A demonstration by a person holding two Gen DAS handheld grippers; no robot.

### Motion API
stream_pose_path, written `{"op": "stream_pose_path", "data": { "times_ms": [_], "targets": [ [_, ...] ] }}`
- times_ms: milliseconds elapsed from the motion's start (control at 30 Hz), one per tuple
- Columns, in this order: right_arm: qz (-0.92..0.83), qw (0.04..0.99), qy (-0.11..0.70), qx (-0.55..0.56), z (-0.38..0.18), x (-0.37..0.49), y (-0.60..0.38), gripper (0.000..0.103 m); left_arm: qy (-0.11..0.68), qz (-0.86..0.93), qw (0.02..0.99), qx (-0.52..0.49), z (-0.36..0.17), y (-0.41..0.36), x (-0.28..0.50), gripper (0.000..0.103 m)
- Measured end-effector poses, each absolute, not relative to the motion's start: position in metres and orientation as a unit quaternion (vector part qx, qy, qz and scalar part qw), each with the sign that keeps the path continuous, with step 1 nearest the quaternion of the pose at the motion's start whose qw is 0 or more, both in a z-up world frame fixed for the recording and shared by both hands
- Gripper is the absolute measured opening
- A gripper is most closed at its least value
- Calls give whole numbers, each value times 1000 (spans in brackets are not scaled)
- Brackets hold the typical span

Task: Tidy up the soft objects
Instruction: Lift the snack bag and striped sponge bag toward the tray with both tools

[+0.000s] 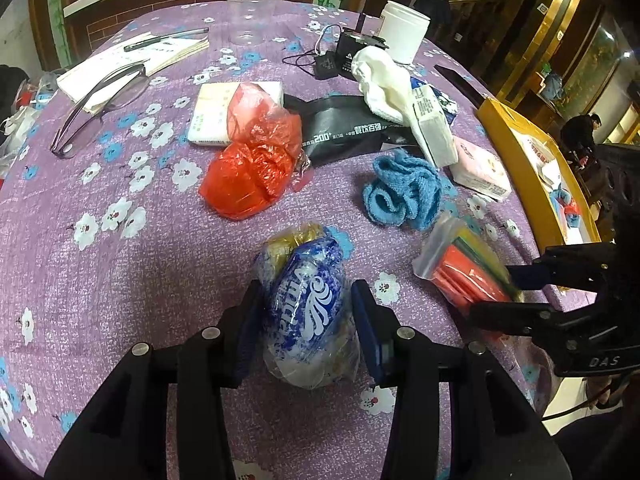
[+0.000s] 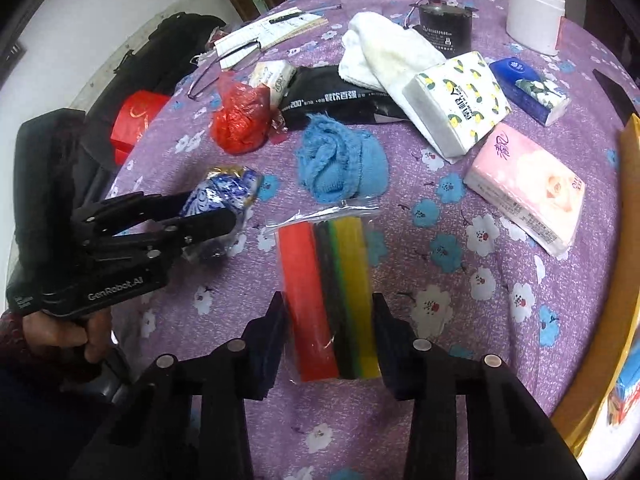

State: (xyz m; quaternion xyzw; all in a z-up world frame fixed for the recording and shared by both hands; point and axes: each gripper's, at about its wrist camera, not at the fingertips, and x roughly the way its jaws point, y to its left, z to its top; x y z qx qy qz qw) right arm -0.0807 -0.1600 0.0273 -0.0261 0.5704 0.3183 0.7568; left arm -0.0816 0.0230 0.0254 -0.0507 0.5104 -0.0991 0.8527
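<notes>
My left gripper (image 1: 306, 312) is shut on a blue and white plastic bag bundle (image 1: 306, 308), which also shows in the right wrist view (image 2: 218, 196). My right gripper (image 2: 330, 328) is shut on a clear bag of red, black, green and yellow sponges (image 2: 332, 292), which also shows in the left wrist view (image 1: 464, 264). Both bundles sit at the purple flowered tablecloth (image 1: 140, 280). A blue towel (image 2: 340, 164), a red plastic bag (image 2: 240, 120), a white towel (image 2: 384, 56) and tissue packs (image 2: 528, 184) lie further back.
A yellow tray (image 1: 516, 148) holding soft items stands at the table's right edge. A white jar (image 2: 536, 12), a black box (image 2: 444, 28), a black pouch (image 2: 340, 100), a notebook with a pen (image 1: 132, 64), glasses (image 1: 100, 104) and a clear cup (image 1: 250, 16) lie at the back.
</notes>
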Motion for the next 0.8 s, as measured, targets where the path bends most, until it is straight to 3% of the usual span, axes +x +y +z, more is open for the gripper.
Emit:
{"op": "stream_pose_path", "data": {
  "times_ms": [800],
  "targets": [
    [280, 796, 532, 71, 66, -86, -233, 40, 501, -148, 851, -45, 37, -3, -73, 41]
  ]
}}
